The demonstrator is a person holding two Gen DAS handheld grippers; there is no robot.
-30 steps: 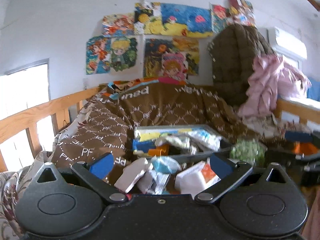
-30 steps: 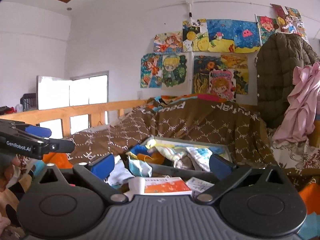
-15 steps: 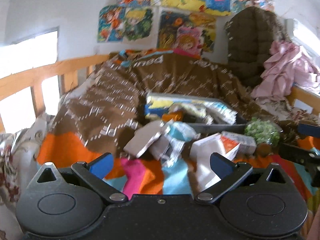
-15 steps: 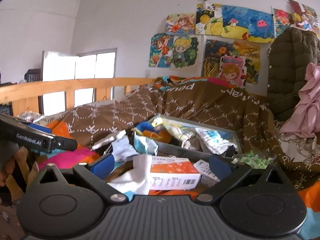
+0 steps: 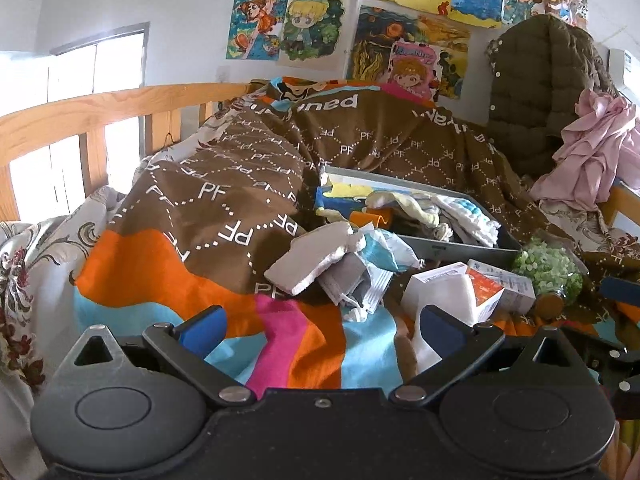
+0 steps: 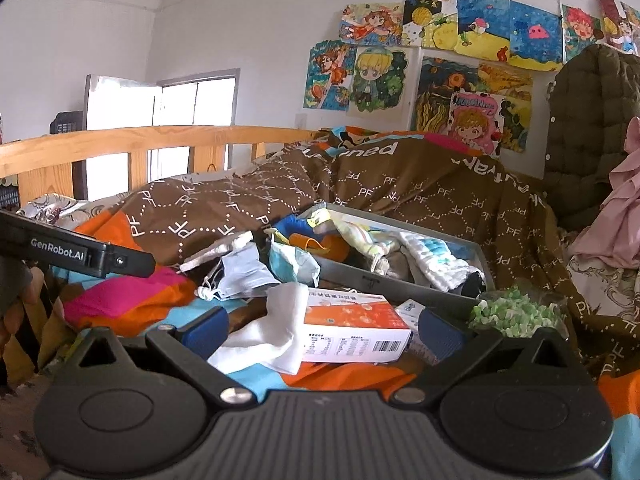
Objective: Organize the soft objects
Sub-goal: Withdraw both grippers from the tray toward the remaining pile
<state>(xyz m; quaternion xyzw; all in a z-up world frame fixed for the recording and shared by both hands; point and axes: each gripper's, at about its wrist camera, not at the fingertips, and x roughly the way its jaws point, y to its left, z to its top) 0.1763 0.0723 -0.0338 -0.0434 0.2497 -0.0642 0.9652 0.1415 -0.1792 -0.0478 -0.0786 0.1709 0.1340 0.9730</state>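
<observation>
Grey tray point(image 5: 460, 245) sits on the bed's brown blanket point(image 5: 224, 216), stuffed with cloths point(image 5: 468, 216) — more masks point(image 6: 240, 276) and a white cloth point(image 6: 276, 332) lie loose in front, the cloth draped on an orange box point(image 6: 356, 332). Left hand-held gripper point(image 5: 320, 326) and right hand-held gripper point(image 6: 324, 326) both spread, empty — hovering near the pile.
</observation>
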